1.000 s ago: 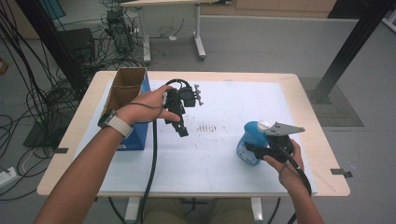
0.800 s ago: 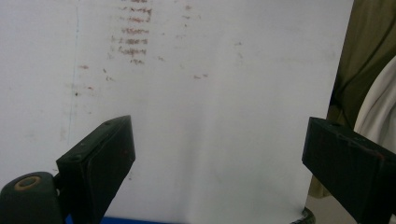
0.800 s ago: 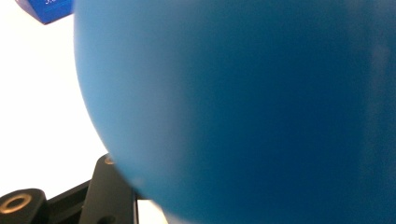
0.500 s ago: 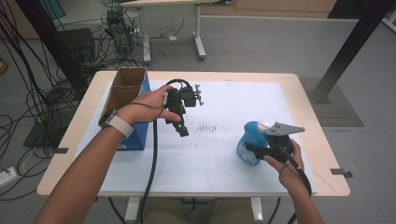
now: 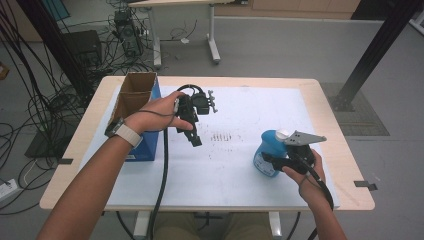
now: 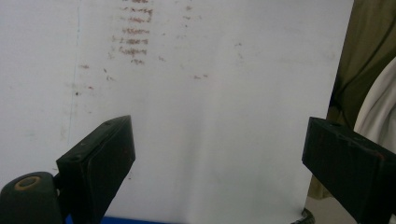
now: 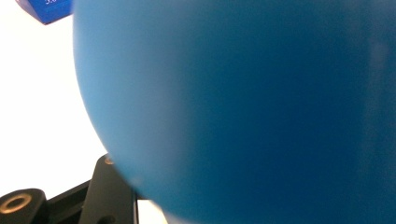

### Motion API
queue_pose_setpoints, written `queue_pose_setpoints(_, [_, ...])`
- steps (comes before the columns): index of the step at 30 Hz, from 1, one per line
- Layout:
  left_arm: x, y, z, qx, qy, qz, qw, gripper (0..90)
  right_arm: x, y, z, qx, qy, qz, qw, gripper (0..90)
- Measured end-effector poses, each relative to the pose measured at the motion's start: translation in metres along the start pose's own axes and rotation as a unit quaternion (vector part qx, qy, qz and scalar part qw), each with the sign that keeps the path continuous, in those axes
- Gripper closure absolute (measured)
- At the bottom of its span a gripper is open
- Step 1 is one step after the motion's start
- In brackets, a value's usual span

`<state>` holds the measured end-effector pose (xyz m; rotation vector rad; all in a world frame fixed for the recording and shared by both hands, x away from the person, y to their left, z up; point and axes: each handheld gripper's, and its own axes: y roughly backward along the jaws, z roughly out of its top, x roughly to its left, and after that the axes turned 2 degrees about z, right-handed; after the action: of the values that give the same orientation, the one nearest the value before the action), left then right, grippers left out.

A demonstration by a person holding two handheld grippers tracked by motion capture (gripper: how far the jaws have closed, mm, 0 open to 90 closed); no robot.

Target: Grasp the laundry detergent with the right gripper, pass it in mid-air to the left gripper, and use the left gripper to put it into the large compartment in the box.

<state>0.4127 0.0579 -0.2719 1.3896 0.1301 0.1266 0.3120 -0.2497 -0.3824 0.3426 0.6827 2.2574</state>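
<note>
A round blue bottle (image 5: 265, 150) with a white cap stands on the white sheet (image 5: 225, 175) at the right. My right gripper (image 5: 278, 161) is shut on it from the near side. In the right gripper view the blue bottle (image 7: 243, 107) sits right up against the camera and hides most of the jaws. My left gripper (image 5: 194, 136) hangs above the middle left of the sheet, pointing down and toward the person. In the left gripper view my left gripper (image 6: 215, 144) has its jaws wide apart, with nothing but the white sheet (image 6: 210, 93) between them.
An open blue cardboard box (image 5: 136, 100) stands at the left of the table, just beside the left hand. Faint reddish marks (image 5: 225, 136) dot the middle of the sheet. The wooden table edge (image 5: 350, 150) frames the sheet. Cables (image 5: 45, 105) lie on the floor at left.
</note>
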Motion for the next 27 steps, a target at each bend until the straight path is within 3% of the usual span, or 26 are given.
queue_pose_setpoints(27, [-0.0015,0.0009,-0.0003,0.003,-0.001,0.001,1.0,9.8,0.0002,-0.0001,-0.0003,-0.001,-0.002,-0.001,1.0,43.9])
